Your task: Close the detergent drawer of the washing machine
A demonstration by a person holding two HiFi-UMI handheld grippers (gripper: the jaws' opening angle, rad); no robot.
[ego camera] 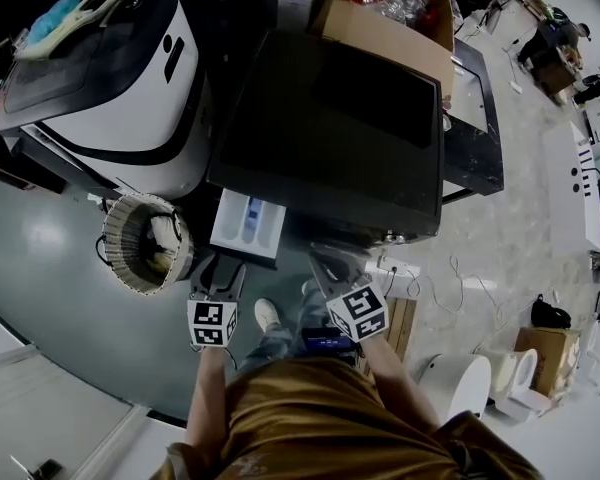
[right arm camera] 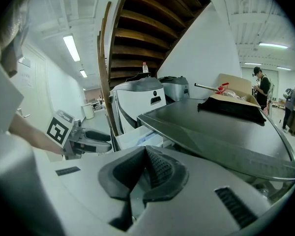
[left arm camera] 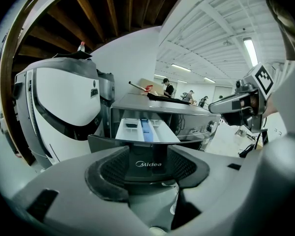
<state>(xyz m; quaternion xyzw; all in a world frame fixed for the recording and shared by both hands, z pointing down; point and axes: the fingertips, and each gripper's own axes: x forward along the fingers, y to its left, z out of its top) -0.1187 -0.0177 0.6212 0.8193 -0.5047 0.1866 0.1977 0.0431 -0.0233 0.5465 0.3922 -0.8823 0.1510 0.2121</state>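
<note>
drawer: the detergent drawer [ego camera: 248, 226] stands pulled out; I have the whole push left.
left gripper [left arm camera: 148, 167]: spread around the drawer front, not pinching.
right gripper [right arm camera: 142, 170]: pressed together, empty.

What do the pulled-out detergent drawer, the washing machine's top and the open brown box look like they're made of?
Detergent drawer: probably moulded plastic, white with a blue insert, smooth compartments.
Washing machine top: dark smooth panel with a soft sheen; painted metal or plastic, unclear.
Brown box: cardboard, by its dull tan folded flaps.
</note>
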